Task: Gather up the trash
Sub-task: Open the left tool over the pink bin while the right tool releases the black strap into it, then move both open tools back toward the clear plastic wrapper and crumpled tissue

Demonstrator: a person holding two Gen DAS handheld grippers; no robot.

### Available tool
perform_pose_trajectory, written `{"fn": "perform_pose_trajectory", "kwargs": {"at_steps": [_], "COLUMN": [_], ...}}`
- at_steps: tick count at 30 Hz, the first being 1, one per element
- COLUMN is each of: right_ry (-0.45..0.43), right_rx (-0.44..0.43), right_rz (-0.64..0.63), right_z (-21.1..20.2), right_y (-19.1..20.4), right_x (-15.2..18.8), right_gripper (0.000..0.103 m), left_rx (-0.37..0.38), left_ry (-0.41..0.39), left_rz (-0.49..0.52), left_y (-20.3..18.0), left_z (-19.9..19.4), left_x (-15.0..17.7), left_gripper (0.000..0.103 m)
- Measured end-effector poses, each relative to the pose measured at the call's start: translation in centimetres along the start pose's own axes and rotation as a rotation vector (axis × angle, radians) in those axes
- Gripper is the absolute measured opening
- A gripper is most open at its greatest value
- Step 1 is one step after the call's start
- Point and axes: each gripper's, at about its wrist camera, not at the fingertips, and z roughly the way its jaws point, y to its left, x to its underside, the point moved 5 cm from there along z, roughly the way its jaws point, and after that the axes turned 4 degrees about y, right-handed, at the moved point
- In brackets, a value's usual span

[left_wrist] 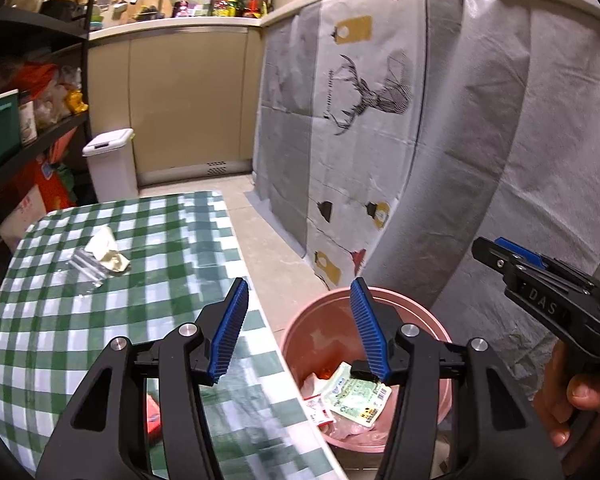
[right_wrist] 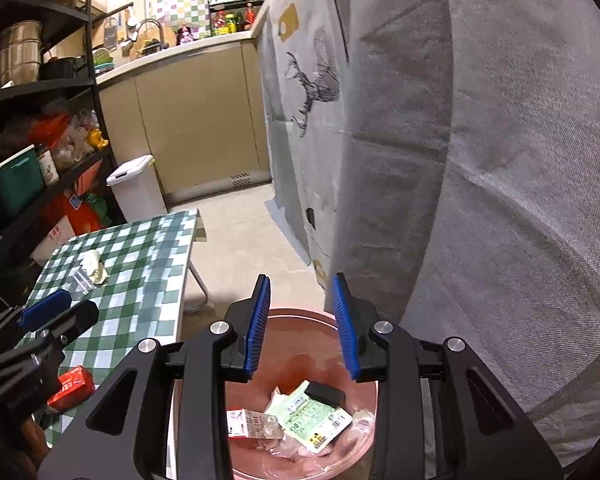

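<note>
A pink bin (left_wrist: 384, 294) (right_wrist: 300, 314) stands on the floor beside the green-checked table (left_wrist: 148, 232) (right_wrist: 140, 264). In it lie a green-and-white packet (left_wrist: 356, 398) (right_wrist: 314, 418), a small black piece (right_wrist: 325, 393) and a white-and-red carton (right_wrist: 252, 424). My right gripper (right_wrist: 301, 278) hangs open over the bin with nothing between its fingers. My left gripper (left_wrist: 300, 284) is open and empty, straddling the table edge and the bin. On the table sit a crumpled pale wrapper (left_wrist: 108, 250) (right_wrist: 94, 266), a clear plastic scrap (left_wrist: 86, 266) and a red packet (left_wrist: 154, 416) (right_wrist: 72, 386).
A white lidded bin (left_wrist: 110, 164) stands at the back by the beige cabinets. Dark shelves (left_wrist: 28, 148) full of goods line the left. A grey printed cloth (left_wrist: 440, 140) hangs down the right, close to the pink bin. Bare floor (left_wrist: 268, 240) runs between.
</note>
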Motion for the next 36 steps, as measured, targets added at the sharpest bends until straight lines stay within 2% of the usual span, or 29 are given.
{"fn": "perform_pose_trajectory", "kwargs": {"at_steps": [3, 5, 17, 24, 29, 36], "right_ry": [-0.006, -0.008, -0.048, -0.066, -0.066, -0.074], "right_rx": [-0.016, -0.029, -0.105, -0.156, -0.201, -0.269], "right_rz": [-0.012, -0.016, -0.067, -0.082, -0.097, -0.147], "right_z": [-0.3, -0.4, -1.9, -2.5, -2.8, -2.8], "right_y": [0.9, 1.5, 6.3, 9.4, 11.8, 15.4], "right_x": [-0.1, -0.1, -0.3, -0.4, -0.3, 0.1], "right_gripper": [0.033, 0.033, 0.032, 0.009, 0.006, 0.003], "left_rx": [-0.015, -0.025, -0.113, -0.163, -0.168, -0.274], "left_ry": [-0.015, -0.021, -0.051, -0.059, -0.049, -0.098], "left_rz": [-0.016, -0.021, -0.03, -0.094, -0.116, -0.078], "left_y": [1.3, 2.1, 7.9, 12.4, 15.2, 20.8], "left_z": [-0.8, -1.2, -4.6, -6.3, -7.4, -8.3], "left_x": [-0.3, -0.3, 0.5, 0.4, -0.9, -4.4], "left_gripper": [0.05, 0.044, 0.043, 0.043, 0.043, 0.043]}}
